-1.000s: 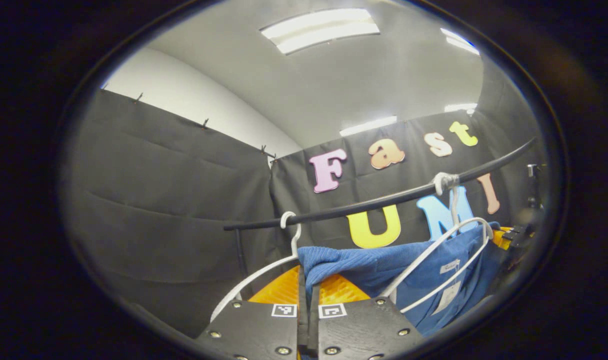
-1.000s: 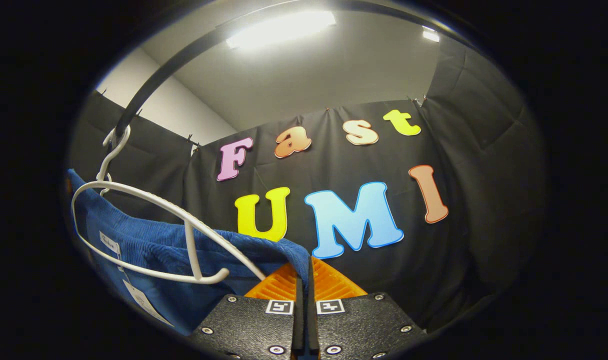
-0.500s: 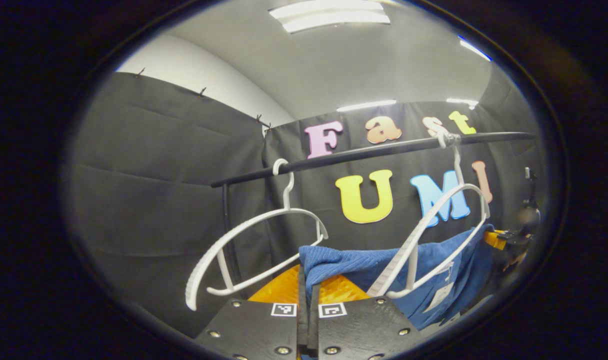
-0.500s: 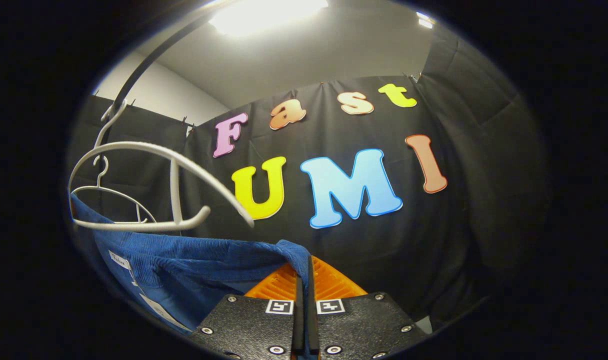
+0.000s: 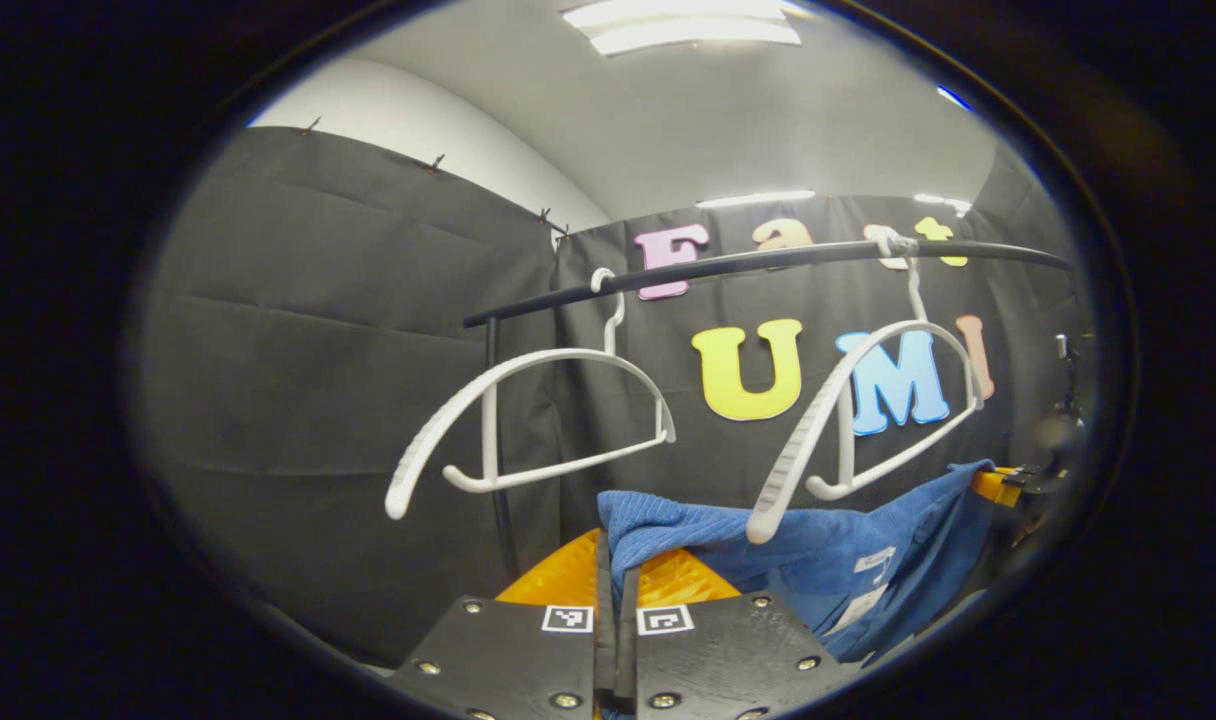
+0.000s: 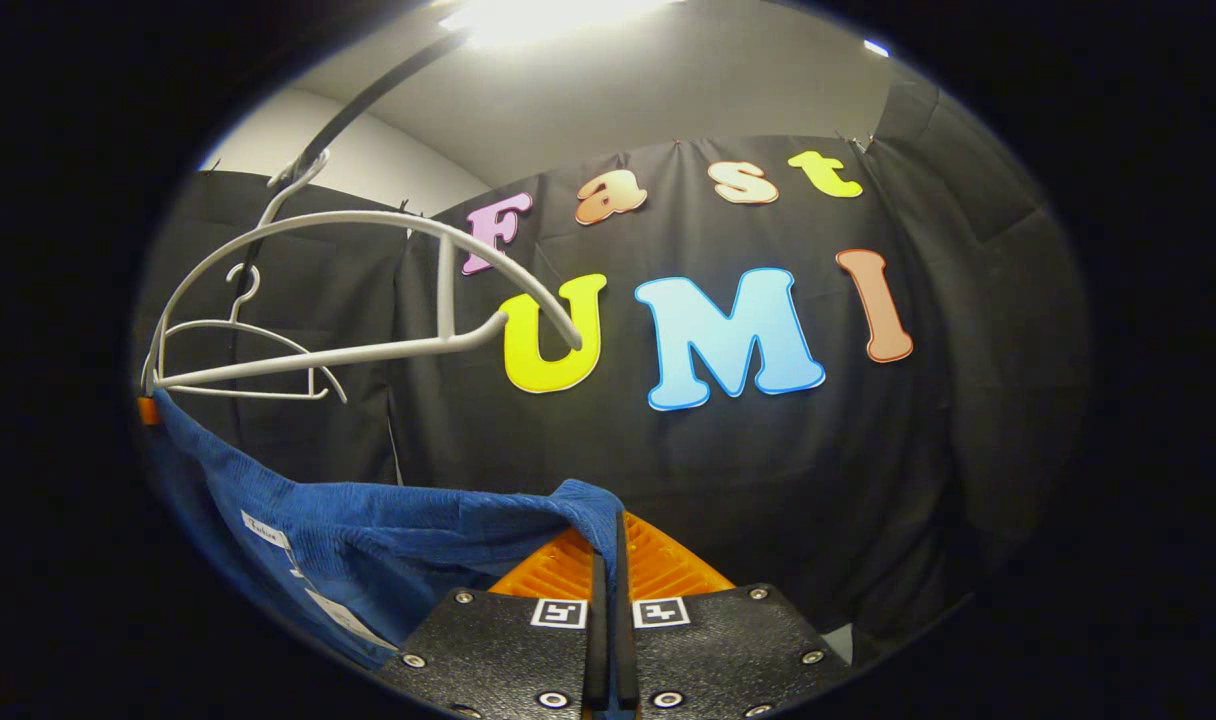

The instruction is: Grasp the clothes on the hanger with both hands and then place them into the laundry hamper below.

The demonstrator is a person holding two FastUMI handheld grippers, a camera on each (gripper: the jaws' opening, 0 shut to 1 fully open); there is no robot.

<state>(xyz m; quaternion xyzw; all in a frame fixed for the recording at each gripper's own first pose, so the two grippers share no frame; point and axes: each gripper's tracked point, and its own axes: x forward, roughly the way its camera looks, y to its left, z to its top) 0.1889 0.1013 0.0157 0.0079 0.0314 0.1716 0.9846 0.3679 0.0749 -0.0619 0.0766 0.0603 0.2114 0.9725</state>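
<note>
My left claw (image 5: 616, 560) pinches one corner of the blue ribbed cloth garment (image 5: 828, 560); my right claw (image 6: 608, 545) clamps the other corner (image 6: 388, 550). The garment sags between them, just below the two bare white plastic hangers (image 5: 528, 420) (image 5: 868, 410) on the black rail (image 5: 768, 262).

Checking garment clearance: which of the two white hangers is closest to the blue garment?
The right-hand hanger in the left gripper view; its tip overlaps the blue garment. The other hanger hangs off to the side.
</note>
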